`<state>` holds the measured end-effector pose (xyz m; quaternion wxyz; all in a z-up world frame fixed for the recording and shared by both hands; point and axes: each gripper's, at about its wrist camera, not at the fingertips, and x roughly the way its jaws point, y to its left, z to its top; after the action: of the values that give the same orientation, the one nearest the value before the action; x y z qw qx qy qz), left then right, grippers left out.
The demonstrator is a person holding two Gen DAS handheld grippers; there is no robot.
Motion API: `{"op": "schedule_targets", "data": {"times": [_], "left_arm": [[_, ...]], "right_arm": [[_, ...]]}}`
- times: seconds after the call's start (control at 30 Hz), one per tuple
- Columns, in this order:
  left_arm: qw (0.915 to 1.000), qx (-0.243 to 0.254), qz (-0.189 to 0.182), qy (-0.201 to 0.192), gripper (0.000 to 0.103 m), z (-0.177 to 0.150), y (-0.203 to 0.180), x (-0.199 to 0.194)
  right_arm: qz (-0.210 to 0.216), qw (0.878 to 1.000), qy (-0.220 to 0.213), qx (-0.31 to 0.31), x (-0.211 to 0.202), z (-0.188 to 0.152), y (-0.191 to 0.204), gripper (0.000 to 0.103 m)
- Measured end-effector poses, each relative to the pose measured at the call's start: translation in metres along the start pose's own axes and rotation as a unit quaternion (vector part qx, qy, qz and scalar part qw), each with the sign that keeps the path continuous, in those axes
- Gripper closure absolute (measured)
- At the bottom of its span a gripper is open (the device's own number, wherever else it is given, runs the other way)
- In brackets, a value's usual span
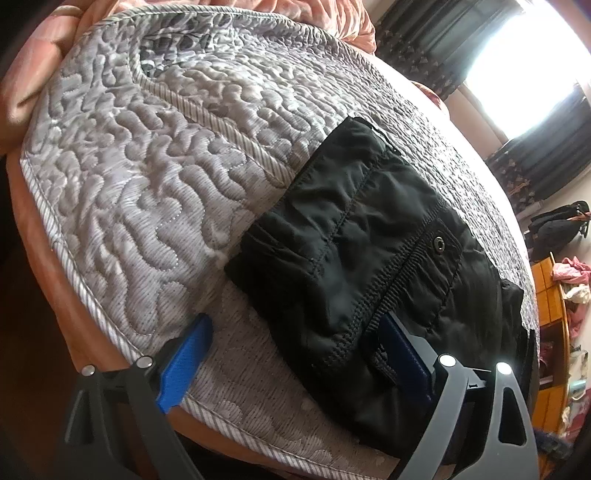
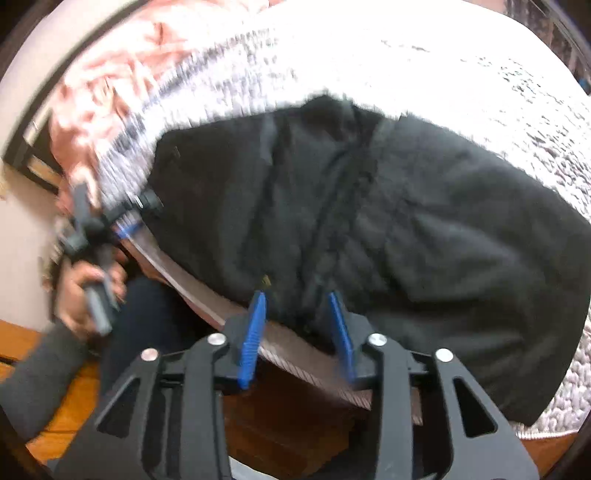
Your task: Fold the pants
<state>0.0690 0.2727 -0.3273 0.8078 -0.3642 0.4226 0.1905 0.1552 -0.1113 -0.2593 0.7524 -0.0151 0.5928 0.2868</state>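
Observation:
Black pants (image 1: 369, 251) lie folded on a grey quilted bedspread (image 1: 147, 166), waistband with a snap button toward me. My left gripper (image 1: 295, 350) is open wide; its right finger (image 1: 402, 350) lies on the pants' near edge, its left finger (image 1: 184, 365) on the bedspread. In the blurred right wrist view the pants (image 2: 369, 229) hang at the bed edge. My right gripper (image 2: 299, 332) is open, its blue fingers either side of a fold of the pants' near edge. The left gripper (image 2: 92, 229) shows at the far left, in the person's hand.
Pink bedding (image 1: 332, 14) is bunched at the head of the bed. The bed's brown edge (image 2: 303, 354) runs just under my right gripper. A window with dark curtains (image 1: 535, 74) and a wooden shelf with clothes (image 1: 561, 295) stand at the right.

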Motion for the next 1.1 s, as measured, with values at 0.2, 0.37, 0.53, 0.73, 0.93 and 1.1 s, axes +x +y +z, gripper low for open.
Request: {"op": "schedule_targets", "data": {"times": [0.2, 0.37, 0.53, 0.73, 0.93, 1.1], "left_arm": [[0.9986, -0.013, -0.021, -0.046, 0.011, 0.007, 0.006, -0.029], [0.9915, -0.098, -0.071, -0.048, 0.007, 0.019, 0.037, -0.052], [0.9733, -0.185, -0.134, -0.020, 0.007, 0.023, 0.066, -0.046], [0.9611, -0.213, -0.175, 0.015, 0.007, 0.015, 0.062, -0.020], [0.9532, -0.236, -0.186, 0.033, 0.007, 0.009, 0.053, 0.011], [0.9477, -0.254, -0.192, 0.026, 0.008, 0.010, 0.052, 0.017]], "right_arm": [[-0.061, 0.996, -0.019, 0.067, 0.003, 0.033, -0.055, 0.065], [-0.047, 0.996, 0.051, 0.049, 0.046, 0.032, -0.057, 0.059], [0.014, 0.997, 0.073, 0.006, 0.042, 0.064, -0.021, 0.057], [0.081, 0.985, 0.109, -0.103, 0.038, 0.146, 0.057, 0.025], [0.071, 0.964, 0.161, -0.201, 0.075, 0.215, 0.126, 0.013], [0.047, 0.933, 0.214, -0.285, 0.132, 0.243, 0.169, 0.013]]}}
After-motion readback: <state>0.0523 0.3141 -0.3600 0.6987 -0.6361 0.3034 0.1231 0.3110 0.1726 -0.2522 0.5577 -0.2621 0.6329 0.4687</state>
